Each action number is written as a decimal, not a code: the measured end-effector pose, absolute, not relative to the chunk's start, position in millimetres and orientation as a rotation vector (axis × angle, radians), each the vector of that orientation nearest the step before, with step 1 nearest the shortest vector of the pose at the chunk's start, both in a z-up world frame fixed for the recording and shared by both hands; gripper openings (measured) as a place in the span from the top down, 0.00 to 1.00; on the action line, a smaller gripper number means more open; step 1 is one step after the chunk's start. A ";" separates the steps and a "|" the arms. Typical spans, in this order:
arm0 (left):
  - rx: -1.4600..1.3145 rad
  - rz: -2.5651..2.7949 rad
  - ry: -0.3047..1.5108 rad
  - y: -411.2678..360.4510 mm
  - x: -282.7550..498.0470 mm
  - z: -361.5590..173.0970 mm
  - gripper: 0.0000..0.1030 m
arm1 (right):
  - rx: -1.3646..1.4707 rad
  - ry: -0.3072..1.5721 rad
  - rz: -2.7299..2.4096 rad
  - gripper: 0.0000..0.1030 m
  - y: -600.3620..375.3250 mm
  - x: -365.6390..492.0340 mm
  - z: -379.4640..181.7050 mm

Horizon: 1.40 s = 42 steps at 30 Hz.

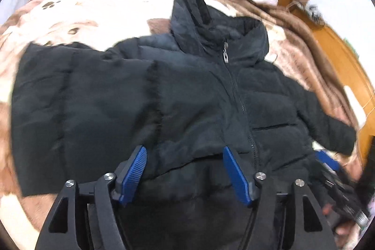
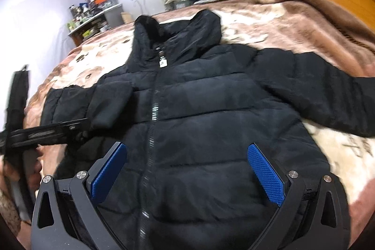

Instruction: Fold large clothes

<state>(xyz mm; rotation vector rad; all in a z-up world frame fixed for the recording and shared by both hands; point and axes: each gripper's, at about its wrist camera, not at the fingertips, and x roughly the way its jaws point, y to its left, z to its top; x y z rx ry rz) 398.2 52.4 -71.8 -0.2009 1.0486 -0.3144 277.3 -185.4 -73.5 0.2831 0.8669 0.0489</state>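
1. Where the left gripper (image 1: 185, 151) hangs over the hem of the black puffer jacket (image 1: 187, 90), its blue-padded fingers (image 1: 134, 170) stand apart, with jacket fabric seen between and under them; no pad presses on it.
2. Just right of that gripper's right finger runs the zipper (image 1: 243, 109), and beyond it the right gripper (image 1: 328, 163) shows blurred at the picture's edge.
3. From the right wrist view, the right gripper (image 2: 187, 156) is spread wide over the jacket's lower front, the zipper (image 2: 152, 114) passing between its fingers (image 2: 266, 170), nearer the left one; nothing is pinched.
4. Farther off, the jacket lies front up on a brown and cream blanket (image 2: 269, 22), one sleeve (image 2: 328, 95) stretched right.
5. Farthest lies the hood (image 2: 168, 36), pointing toward a cluttered shelf (image 2: 93, 15).
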 end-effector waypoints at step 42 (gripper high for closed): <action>-0.203 0.024 0.962 118.9 434.8 -43.8 0.03 | 0.402 0.832 0.073 0.95 -228.2 353.9 -64.4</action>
